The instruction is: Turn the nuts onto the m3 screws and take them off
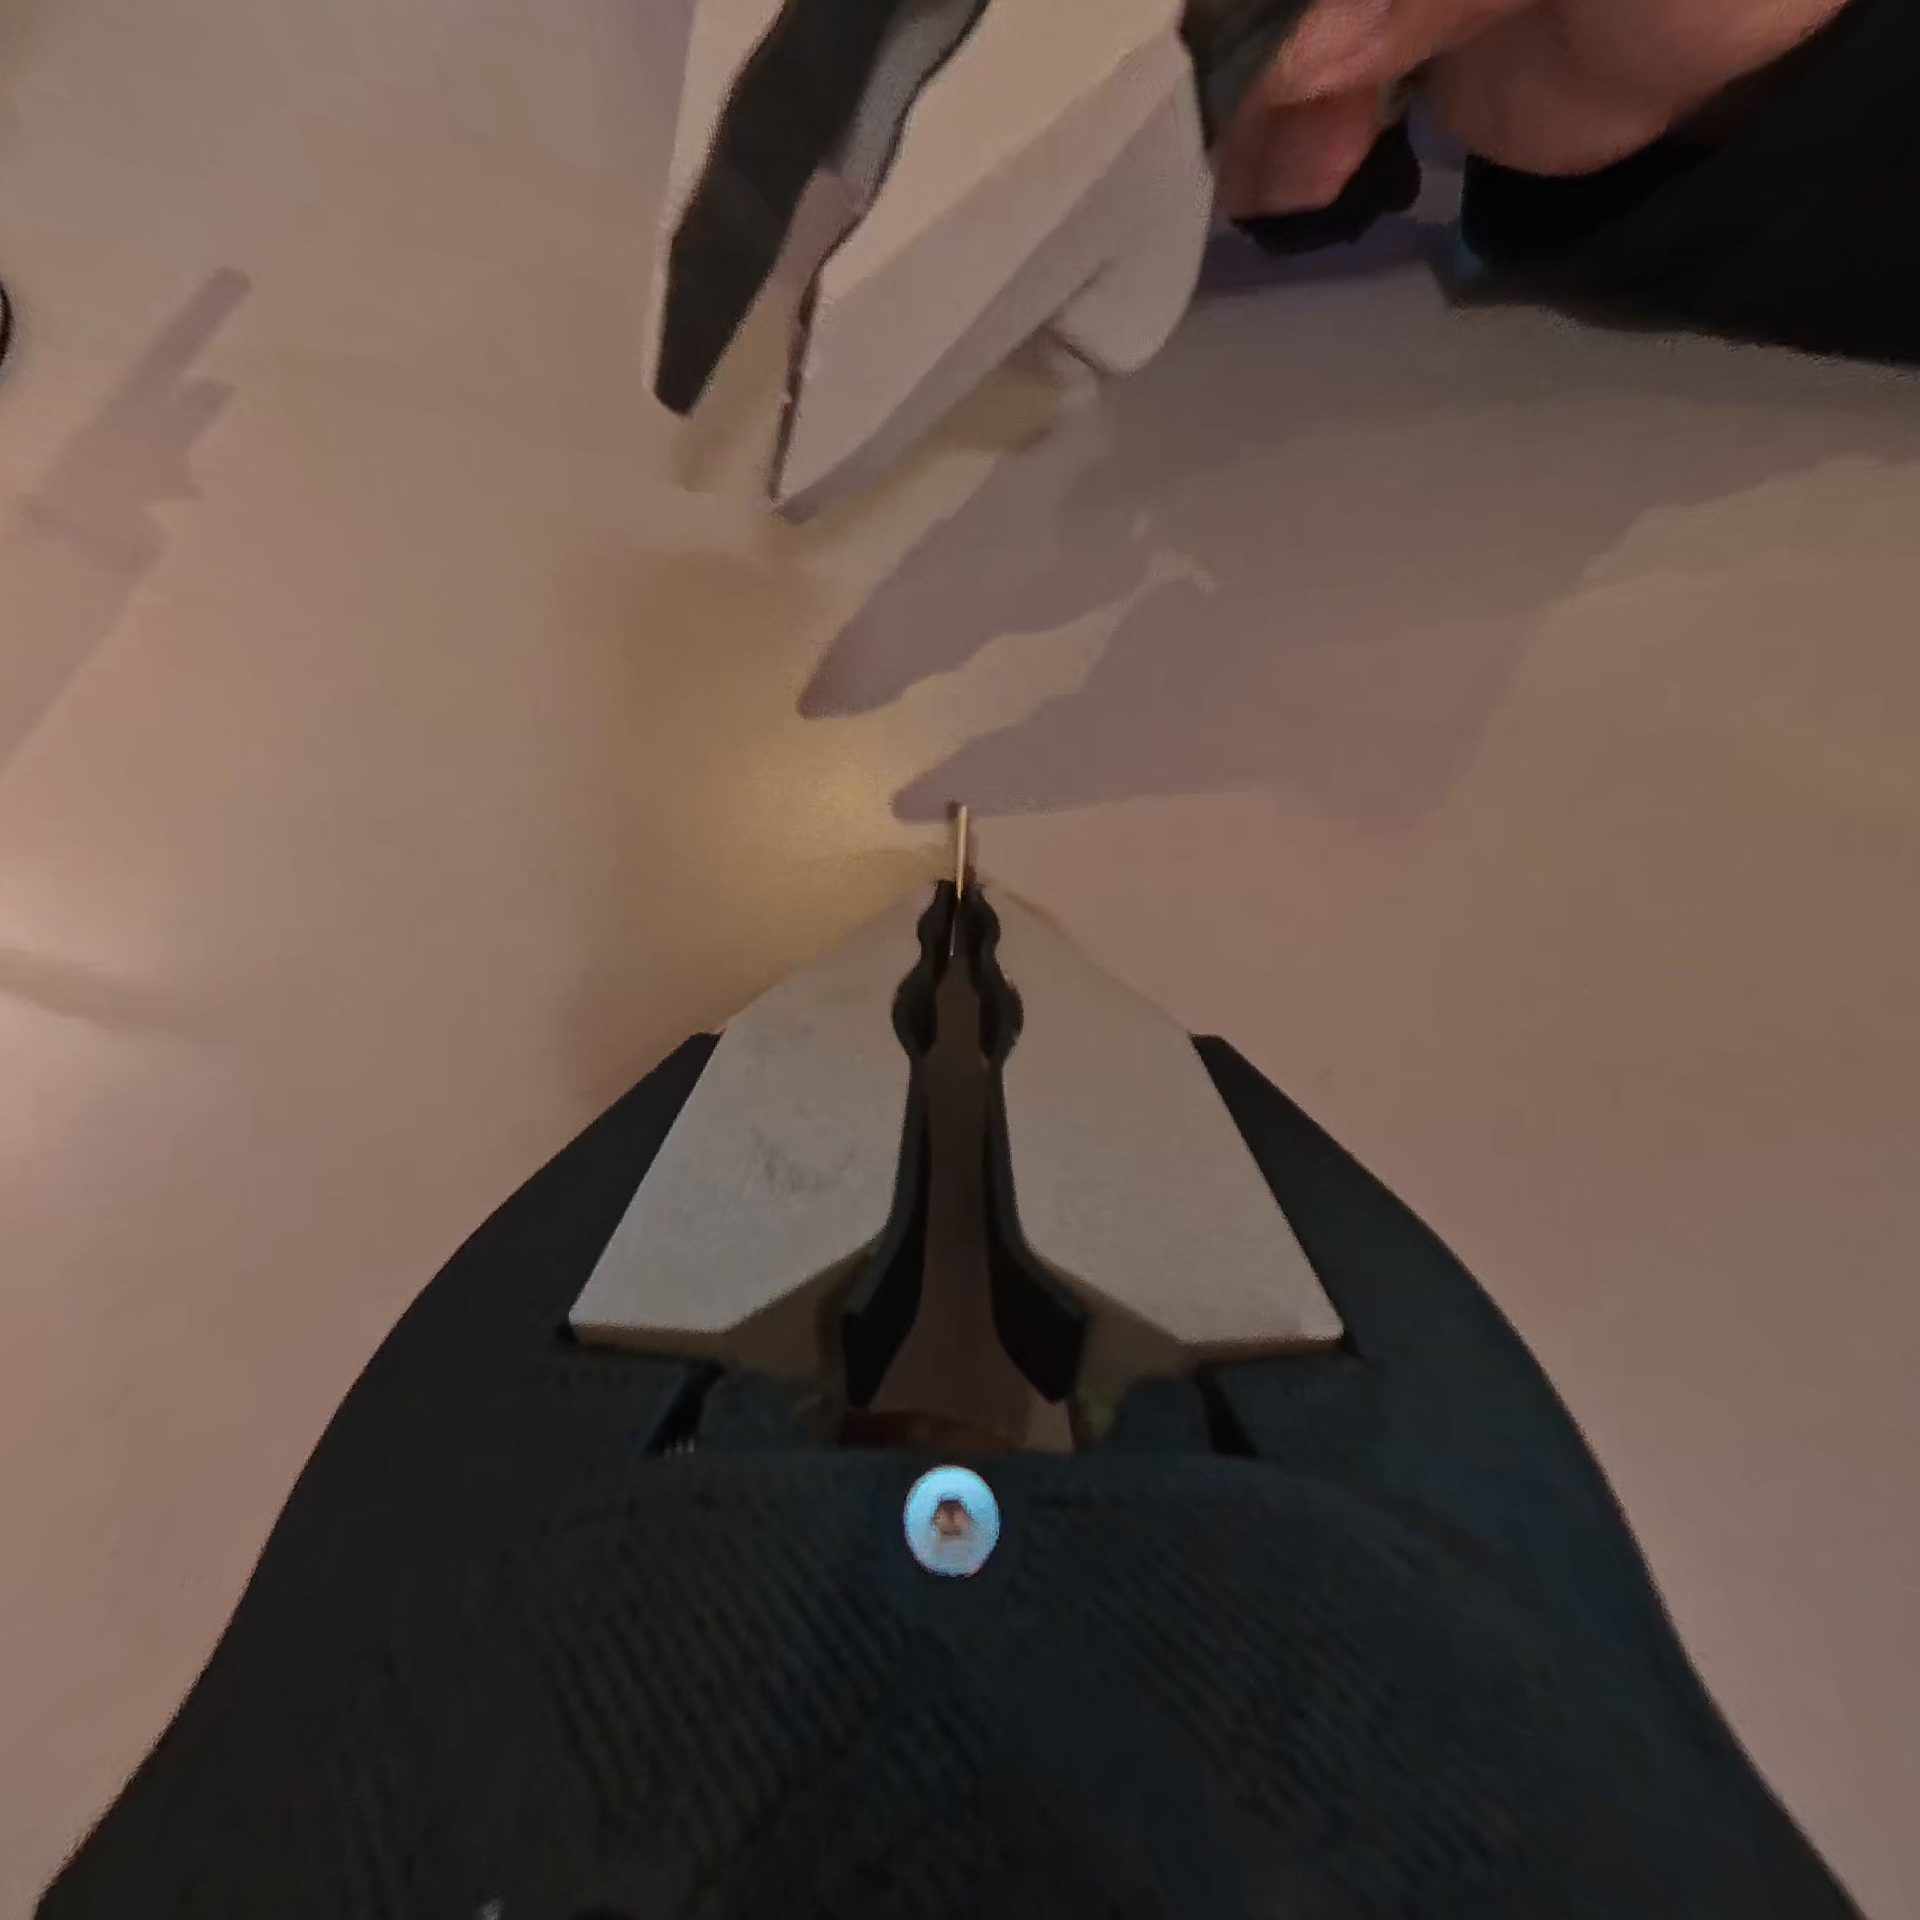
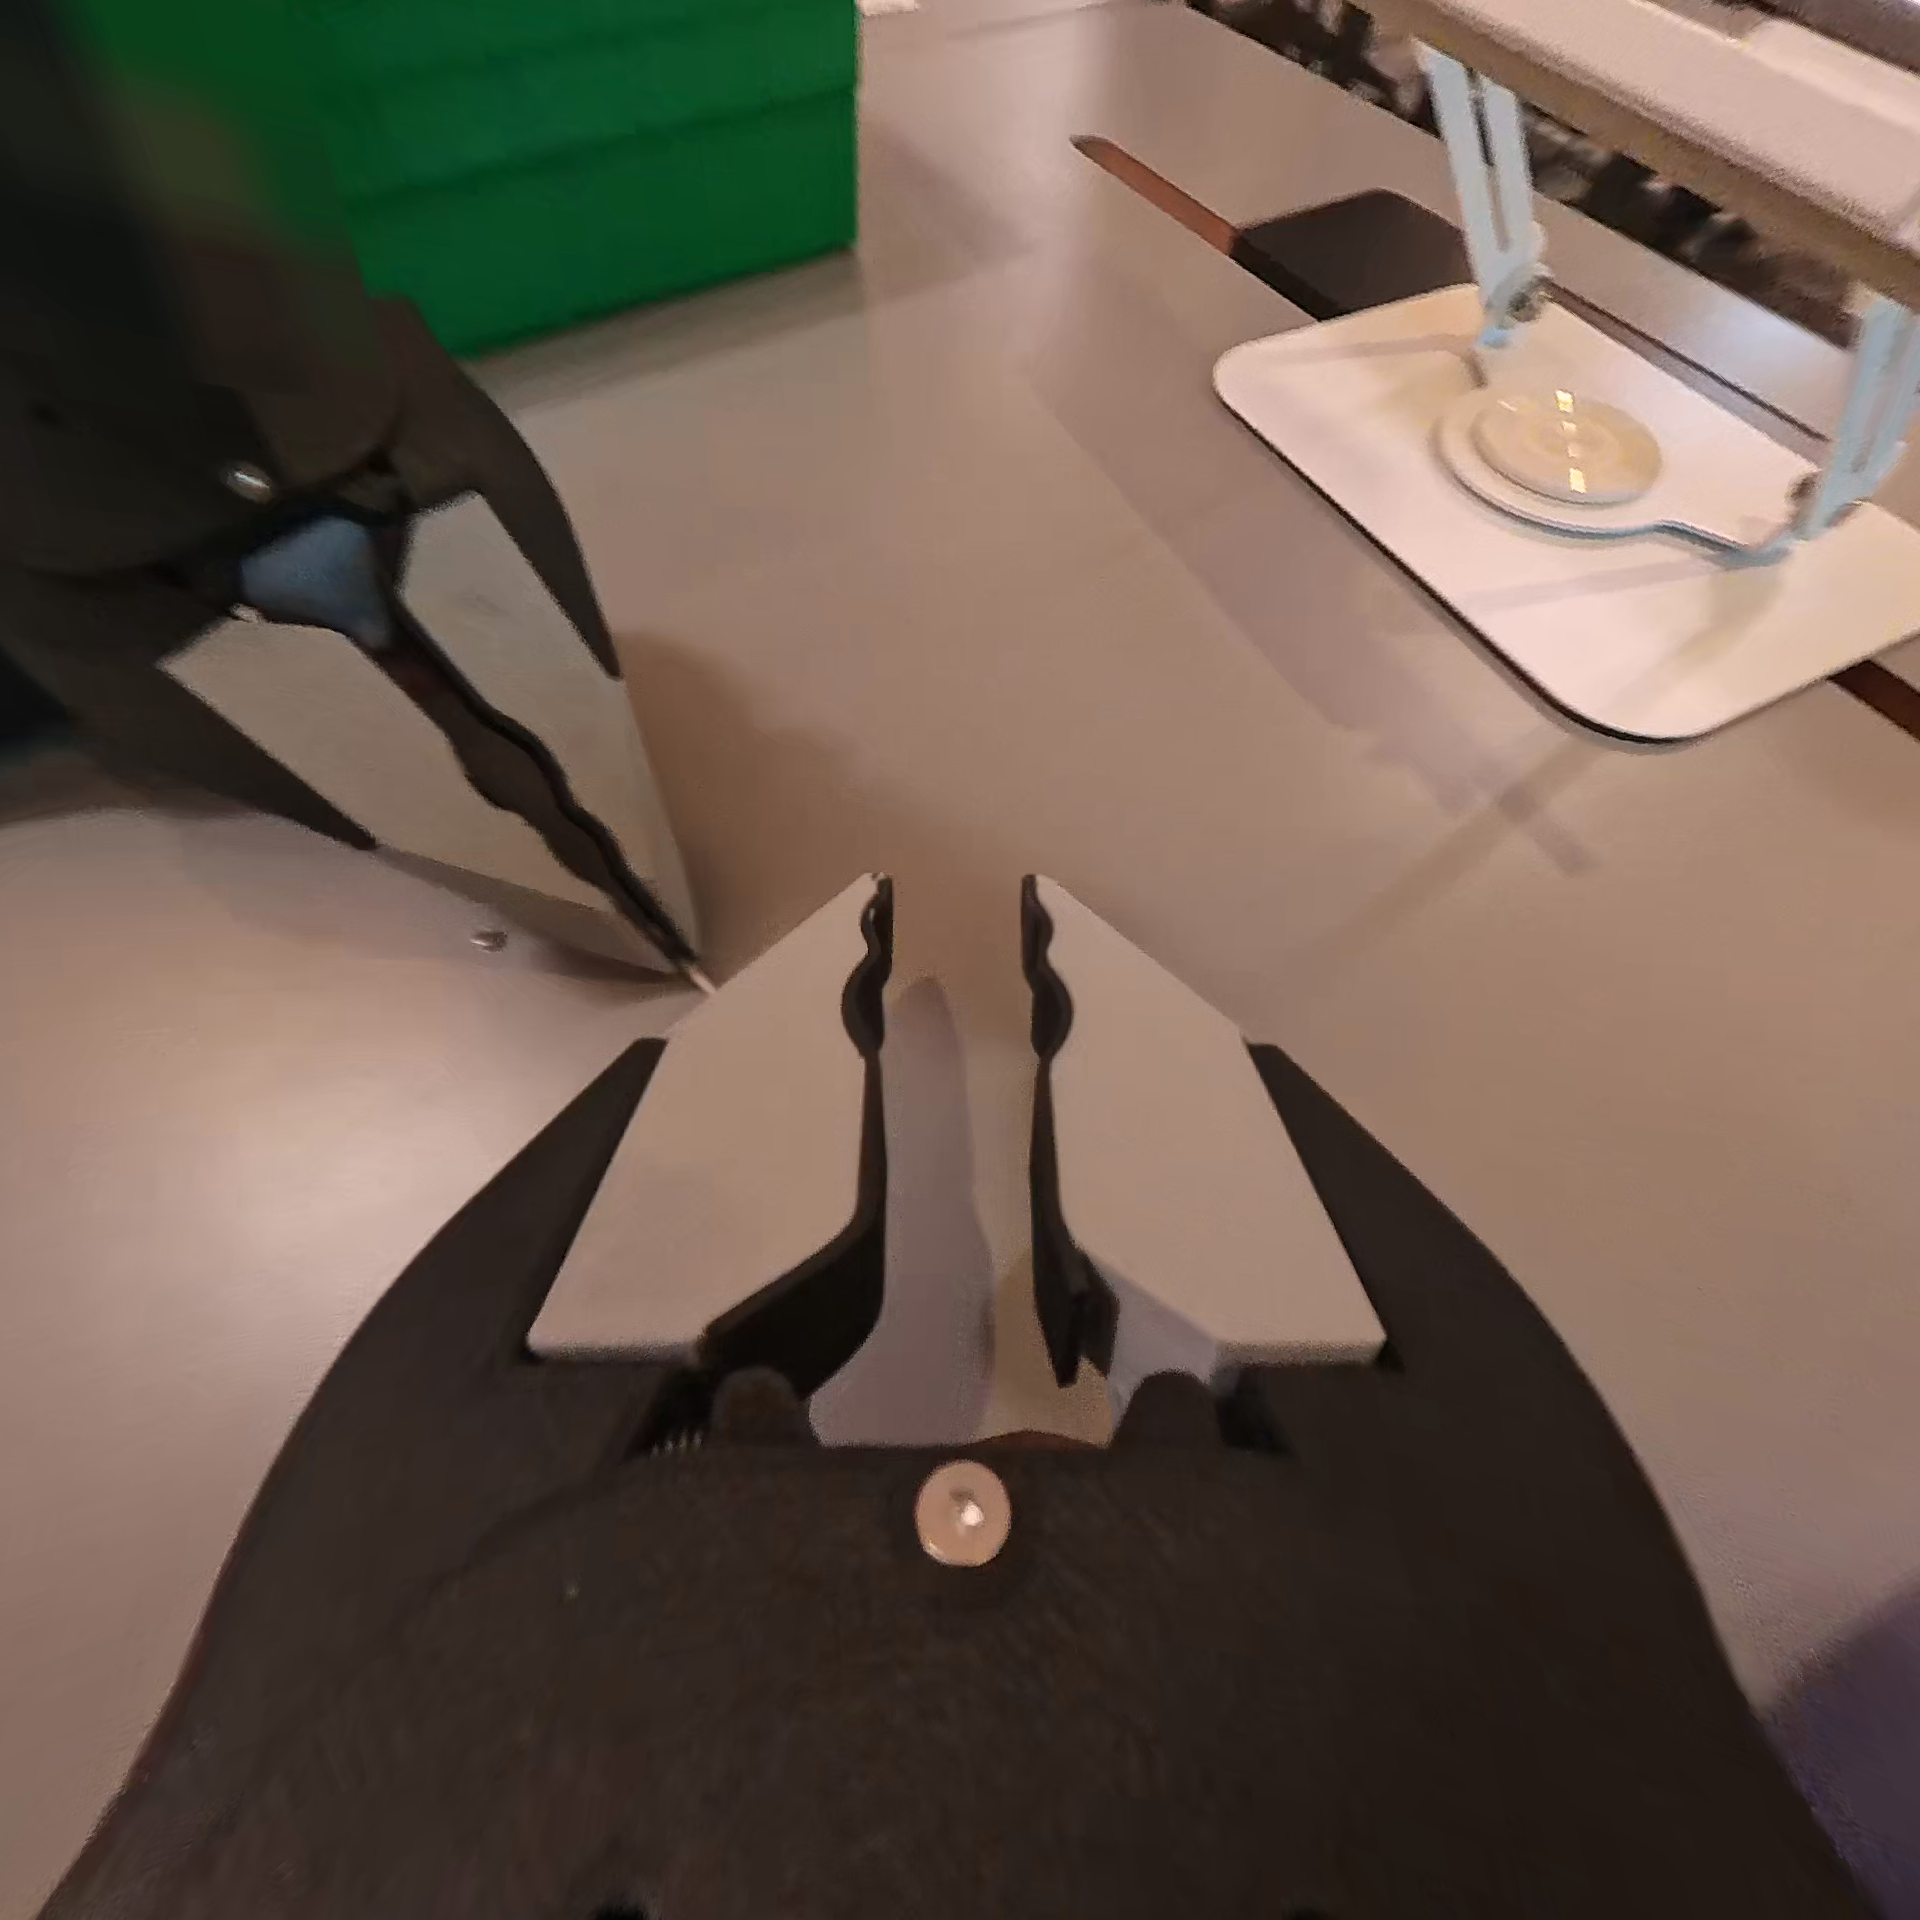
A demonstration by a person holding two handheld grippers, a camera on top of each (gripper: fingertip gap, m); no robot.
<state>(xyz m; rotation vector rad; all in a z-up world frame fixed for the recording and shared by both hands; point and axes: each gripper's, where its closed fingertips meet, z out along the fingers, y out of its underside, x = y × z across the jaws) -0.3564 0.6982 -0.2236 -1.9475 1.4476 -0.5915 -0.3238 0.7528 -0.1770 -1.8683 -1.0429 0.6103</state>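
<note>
In the left wrist view my left gripper (image 1: 958, 891) is shut on a thin screw (image 1: 963, 847), whose shaft sticks out past the tips just above the grey table (image 1: 364, 831). My right gripper (image 1: 740, 457) hangs above and beyond it, blurred. In the right wrist view my right gripper (image 2: 954, 894) is open and empty, with a narrow gap between the fingers. The left gripper (image 2: 677, 958) shows at the left with its tips down near the table. A small silvery nut (image 2: 486, 940) lies on the table just left of those tips.
A green box (image 2: 603, 156) stands at the back left. A white tray-like base (image 2: 1351, 436) with a round disc and pale blue arms sits at the back right, with a dark flat object (image 2: 1351, 249) behind it. A hand (image 1: 1507, 83) holds the right gripper. Some 8 cm of space lies between my two pairs of fingers.
</note>
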